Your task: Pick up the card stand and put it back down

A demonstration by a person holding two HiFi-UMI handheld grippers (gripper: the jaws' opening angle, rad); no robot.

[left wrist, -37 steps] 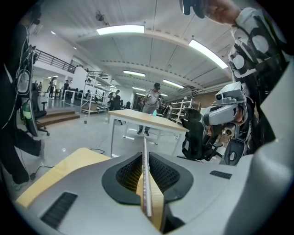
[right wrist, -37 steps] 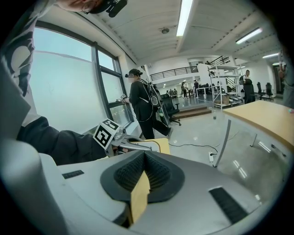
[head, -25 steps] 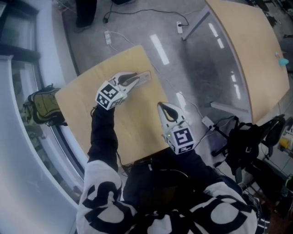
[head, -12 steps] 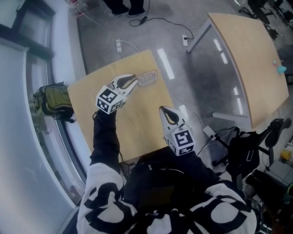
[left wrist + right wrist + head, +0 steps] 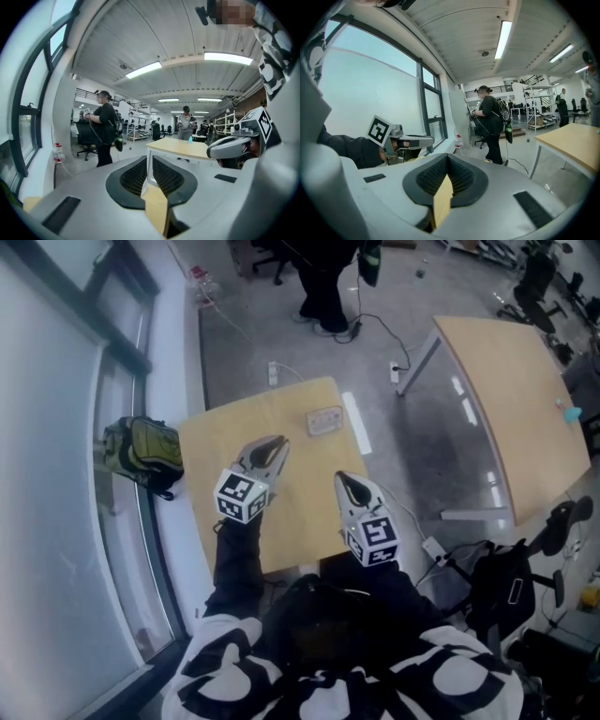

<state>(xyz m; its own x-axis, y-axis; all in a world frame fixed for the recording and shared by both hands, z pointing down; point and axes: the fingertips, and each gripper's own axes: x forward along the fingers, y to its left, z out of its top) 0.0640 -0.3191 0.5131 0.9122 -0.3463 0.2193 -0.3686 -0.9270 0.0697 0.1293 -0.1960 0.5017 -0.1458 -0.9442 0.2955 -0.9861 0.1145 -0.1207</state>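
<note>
Left gripper (image 5: 277,443) backed off card stand (image 5: 324,420), now free on counter (image 5: 211,446); fingers just closing together empty, right gripper (image 5: 342,479) fingers together too; looks done.

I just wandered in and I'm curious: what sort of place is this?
Probably an open-plan lab or workshop: wooden tables on a concrete floor, metal shelving racks at the back, and office chairs.

table (image 5: 305,479): pale wood-look top, matt, smooth | card stand (image 5: 325,420): looks like clear plastic, faint sheen | floor (image 5: 422,446): grey concrete, glossy | bag (image 5: 145,451), table's 9 o'clock: olive cloth | right hand-held gripper (image 5: 448,168): smooth grey plastic, black ribbed pads (image 5: 461,178)
</note>
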